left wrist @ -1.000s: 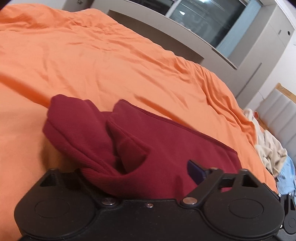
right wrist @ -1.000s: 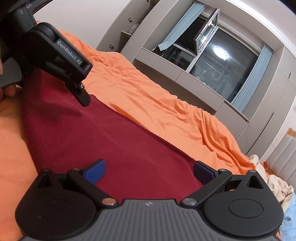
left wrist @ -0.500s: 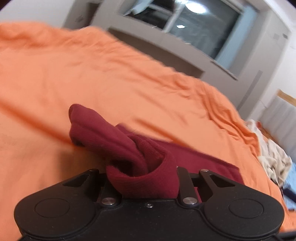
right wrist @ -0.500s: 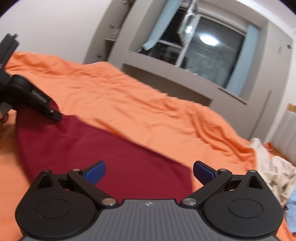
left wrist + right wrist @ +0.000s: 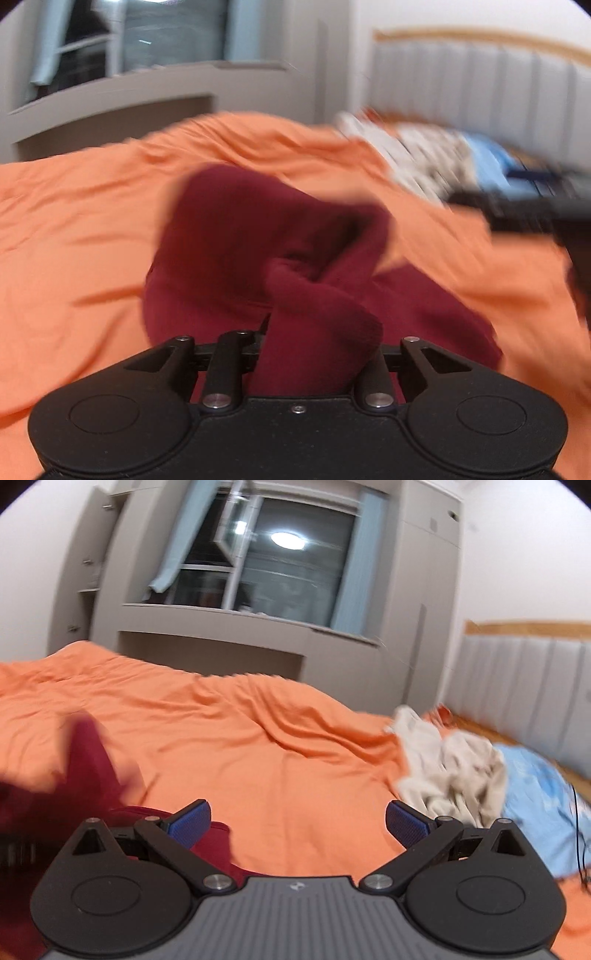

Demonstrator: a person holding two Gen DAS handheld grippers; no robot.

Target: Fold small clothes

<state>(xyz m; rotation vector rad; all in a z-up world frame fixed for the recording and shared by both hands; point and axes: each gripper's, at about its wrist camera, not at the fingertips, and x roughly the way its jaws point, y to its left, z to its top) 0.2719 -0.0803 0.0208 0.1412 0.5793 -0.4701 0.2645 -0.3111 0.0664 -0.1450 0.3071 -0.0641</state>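
Two hand-held grippers: left [image 5: 317, 354] clamps a bunched fold of the garment [image 5: 236, 240], lifted over the bed [image 5: 74, 221]; right [image 5: 298, 821] gapes wide, empty, beside it.

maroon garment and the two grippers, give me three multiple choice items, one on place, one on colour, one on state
1. Where does the pile of unfolded clothes lie?
A. by the padded headboard
B. on the windowsill
C. on the floor

2. What colour is the bedsheet?
A. white
B. orange
C. grey

3. How is the right gripper?
A. shut on the garment
B. shut on the sheet
C. open

Key: 1 A, the pile sits at the sheet's edge by the headboard; 2 B, orange throughout; 3 C, its blue pads stand apart, while the left gripper clamps the maroon garment.
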